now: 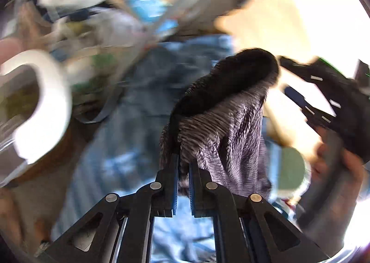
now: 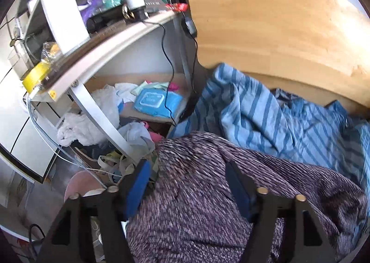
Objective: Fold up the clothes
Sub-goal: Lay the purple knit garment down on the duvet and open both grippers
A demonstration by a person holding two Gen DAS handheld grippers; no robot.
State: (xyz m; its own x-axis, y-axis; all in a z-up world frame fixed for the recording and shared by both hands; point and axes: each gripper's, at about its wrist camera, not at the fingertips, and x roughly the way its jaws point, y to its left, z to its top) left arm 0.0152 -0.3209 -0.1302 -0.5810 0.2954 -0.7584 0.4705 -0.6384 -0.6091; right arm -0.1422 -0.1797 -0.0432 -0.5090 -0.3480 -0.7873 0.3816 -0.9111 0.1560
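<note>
Left gripper [image 1: 183, 166]: clamped on a fold of the purple marled knit garment [image 1: 222, 124], lifted above the striped blue bedding [image 2: 254, 110].
Right gripper [image 2: 187, 184]: fingers apart, straddling the garment, which lies draped over the bedding.
Wooden headboard [image 2: 266, 20]: behind the bedding.
Cluttered shelf unit [image 2: 115, 38]: left of the bedding.

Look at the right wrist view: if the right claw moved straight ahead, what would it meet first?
Probably the purple knit garment, which already lies between the open fingers of the right claw. Beyond it is the blue striped bedding, though depth is hard to judge.
</note>
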